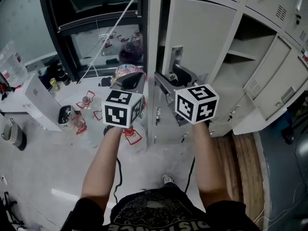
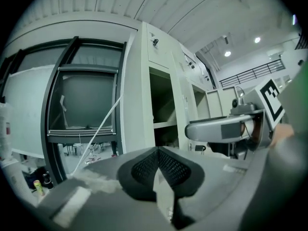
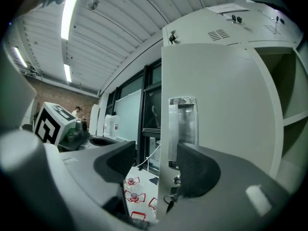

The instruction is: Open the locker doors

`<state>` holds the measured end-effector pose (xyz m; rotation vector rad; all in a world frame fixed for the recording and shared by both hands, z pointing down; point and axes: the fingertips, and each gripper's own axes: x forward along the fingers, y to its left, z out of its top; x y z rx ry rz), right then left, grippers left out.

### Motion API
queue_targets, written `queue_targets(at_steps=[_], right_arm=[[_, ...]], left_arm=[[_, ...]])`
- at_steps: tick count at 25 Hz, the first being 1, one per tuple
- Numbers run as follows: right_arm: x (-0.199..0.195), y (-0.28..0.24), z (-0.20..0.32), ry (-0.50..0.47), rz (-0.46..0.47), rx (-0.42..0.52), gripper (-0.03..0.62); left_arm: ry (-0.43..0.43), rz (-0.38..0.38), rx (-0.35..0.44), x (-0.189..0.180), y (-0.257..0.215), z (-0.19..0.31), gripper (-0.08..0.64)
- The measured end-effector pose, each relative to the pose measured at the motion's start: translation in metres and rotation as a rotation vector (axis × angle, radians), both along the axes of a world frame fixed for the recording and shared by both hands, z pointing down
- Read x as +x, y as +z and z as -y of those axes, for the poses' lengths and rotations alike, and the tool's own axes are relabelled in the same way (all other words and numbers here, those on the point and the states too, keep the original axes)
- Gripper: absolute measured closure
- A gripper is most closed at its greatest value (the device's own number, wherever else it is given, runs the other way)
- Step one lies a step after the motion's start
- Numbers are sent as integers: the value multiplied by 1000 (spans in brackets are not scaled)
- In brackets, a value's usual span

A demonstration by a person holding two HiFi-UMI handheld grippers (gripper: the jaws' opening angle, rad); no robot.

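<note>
The tall grey locker door stands ajar in the head view, its free edge turned toward me. My right gripper reaches level to that edge just below the recessed handle. In the right gripper view the door has its edge between the jaws of my right gripper. The right pad lies by the door's face below the handle recess, while the left pad stands apart from the edge. My left gripper hangs beside it, left of the lockers. Its pads meet with nothing held, as the left gripper shows in its own view.
Further right, several lower locker doors hang open, with a shelf inside. A dark window frame and a slanting white cord stand left of the lockers. Red floor markers, a white box and a wooden pallet lie below.
</note>
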<state>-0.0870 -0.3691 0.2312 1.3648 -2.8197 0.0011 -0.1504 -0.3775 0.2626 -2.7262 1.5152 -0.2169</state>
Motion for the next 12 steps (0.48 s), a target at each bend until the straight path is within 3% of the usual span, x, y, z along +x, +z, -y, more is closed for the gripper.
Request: queue_targets(at_steps=[12], right_arm=[[38, -2, -52, 120, 8, 25, 353]], left_arm=[[163, 2, -1, 43, 2, -30, 555]])
